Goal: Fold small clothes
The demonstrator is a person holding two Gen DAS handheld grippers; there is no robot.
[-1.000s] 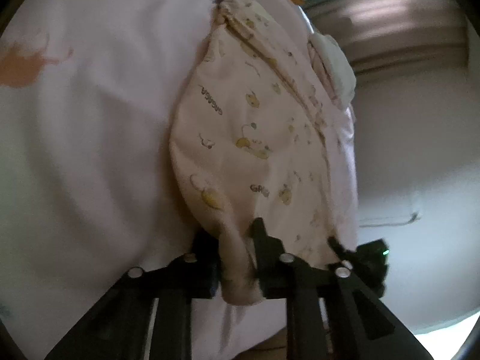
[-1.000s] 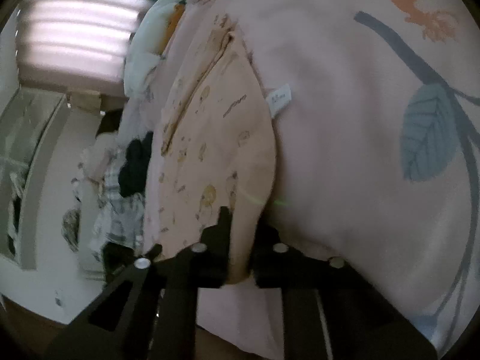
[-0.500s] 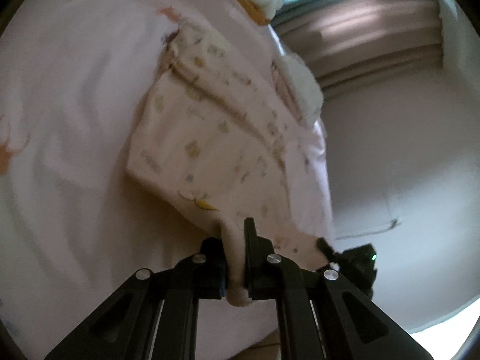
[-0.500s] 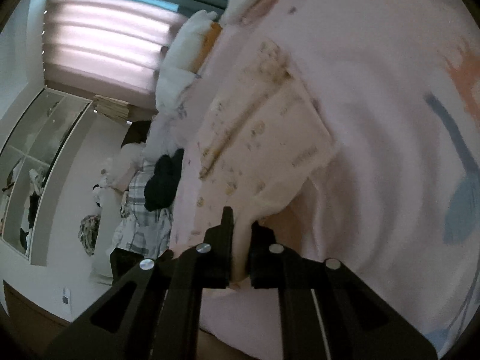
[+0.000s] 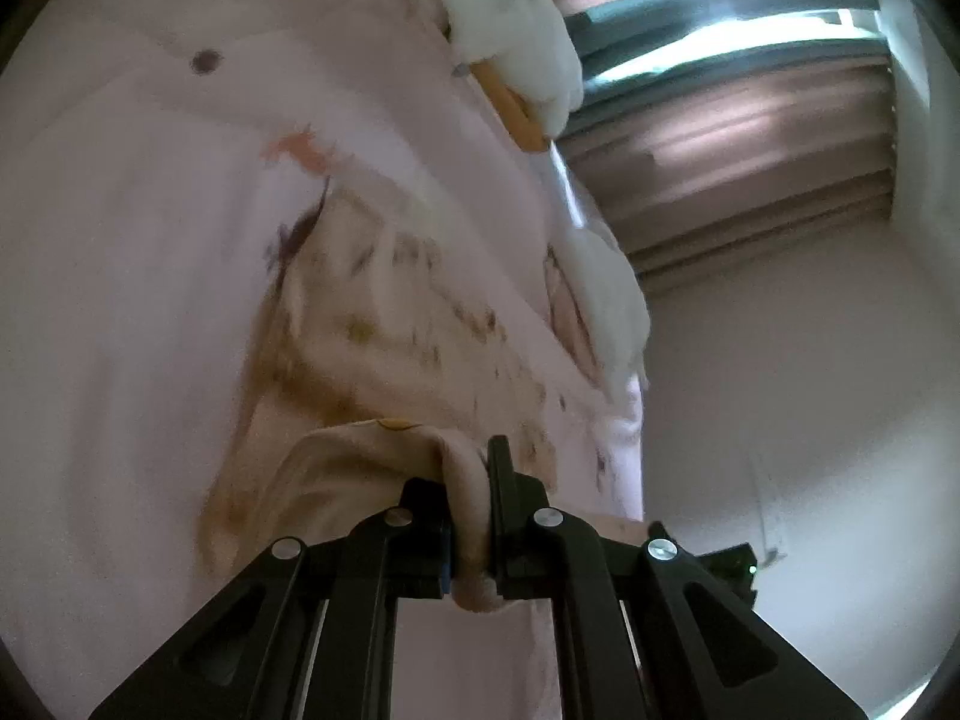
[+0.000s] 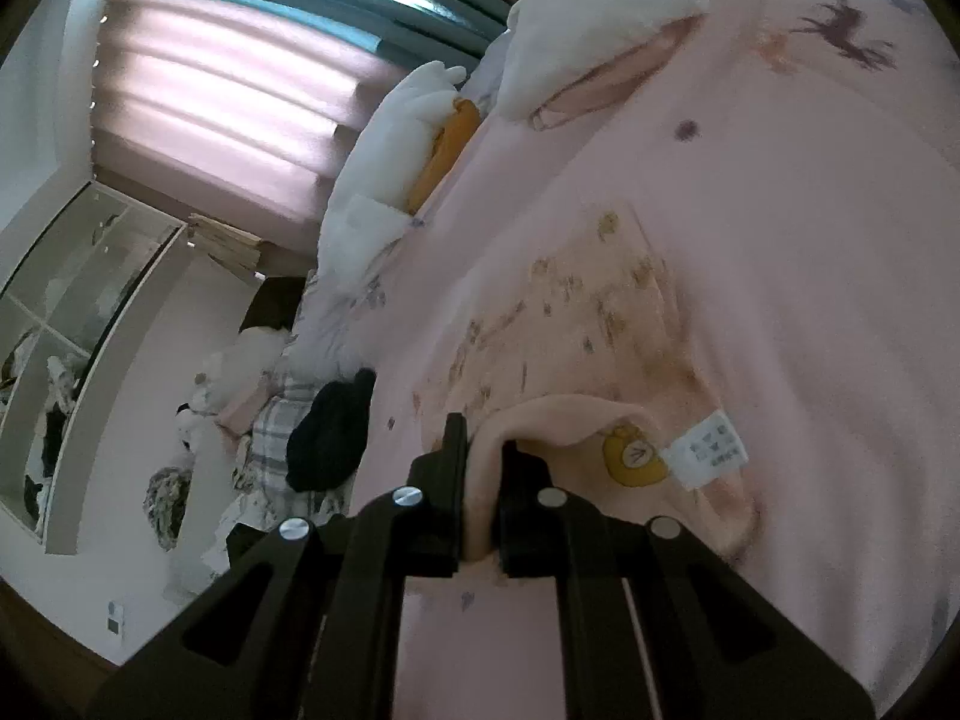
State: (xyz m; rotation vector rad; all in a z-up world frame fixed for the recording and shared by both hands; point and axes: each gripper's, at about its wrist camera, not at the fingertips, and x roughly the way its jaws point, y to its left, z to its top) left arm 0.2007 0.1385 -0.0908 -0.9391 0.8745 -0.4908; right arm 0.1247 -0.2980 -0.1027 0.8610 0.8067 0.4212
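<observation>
A small pale pink garment (image 5: 414, 324) with little yellow prints lies on a pink bedsheet (image 5: 120, 300). My left gripper (image 5: 471, 480) is shut on one near corner of it, and the pinched edge curls back over the cloth. In the right wrist view the garment (image 6: 576, 324) shows a white care label (image 6: 711, 447) and a yellow print near the held edge. My right gripper (image 6: 483, 450) is shut on the other near corner. The far part of the garment lies flat on the sheet.
White pillows (image 5: 516, 24) and an orange item (image 6: 447, 144) lie at the head of the bed by the curtained window (image 6: 222, 102). A heap of dark and plaid clothes (image 6: 312, 438) lies at the bed's left edge. A glass-fronted cabinet (image 6: 66, 324) stands against the wall.
Both grippers have carried the garment's near edge forward over the rest of it, so the cloth now folds over itself. The views have tilted up toward the pillows and window.
</observation>
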